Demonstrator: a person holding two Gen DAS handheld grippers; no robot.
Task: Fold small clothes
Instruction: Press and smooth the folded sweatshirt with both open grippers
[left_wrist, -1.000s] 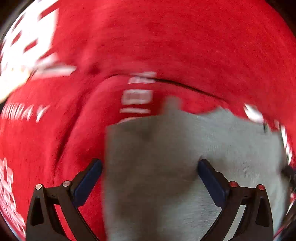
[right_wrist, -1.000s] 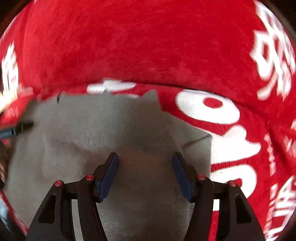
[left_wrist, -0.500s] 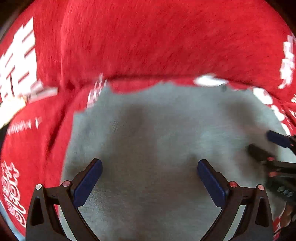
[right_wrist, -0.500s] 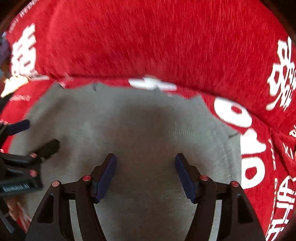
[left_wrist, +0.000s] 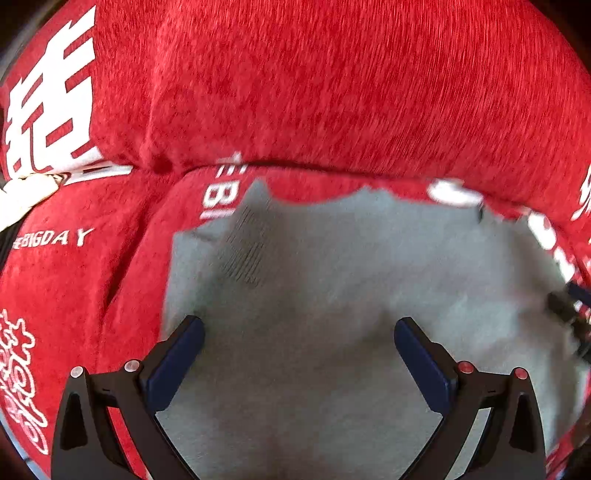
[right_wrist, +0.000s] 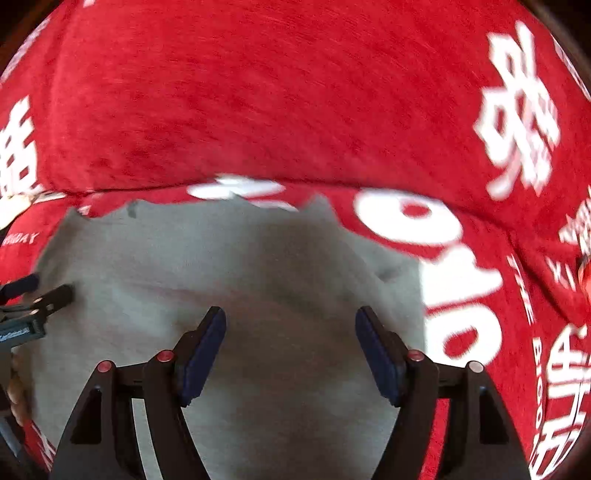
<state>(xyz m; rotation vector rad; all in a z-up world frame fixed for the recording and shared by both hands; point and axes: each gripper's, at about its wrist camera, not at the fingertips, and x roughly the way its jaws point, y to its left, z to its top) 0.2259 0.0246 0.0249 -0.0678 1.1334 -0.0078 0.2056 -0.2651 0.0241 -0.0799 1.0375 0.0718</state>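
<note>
A small grey garment (left_wrist: 332, 280) lies flat on a red cloth with white lettering (left_wrist: 332, 92); it also shows in the right wrist view (right_wrist: 221, 266). My left gripper (left_wrist: 298, 339) is open above the garment's left part, nothing between its pads. My right gripper (right_wrist: 291, 328) is open above the garment's right part, also empty. The left gripper's fingers (right_wrist: 40, 299) show at the left edge of the right wrist view, and the right gripper's fingers (left_wrist: 569, 306) at the right edge of the left wrist view.
The red cloth (right_wrist: 295, 92) rises into a padded back behind the garment. White printed characters (right_wrist: 517, 110) lie on the cloth to the right and on the cloth to the left (left_wrist: 48, 110). A pale object (left_wrist: 26, 195) sits at the far left.
Both views have shifted over the garment; more of it shows than a second ago. The other gripper sits further toward each frame's edge than half a second ago. Both stay open.
</note>
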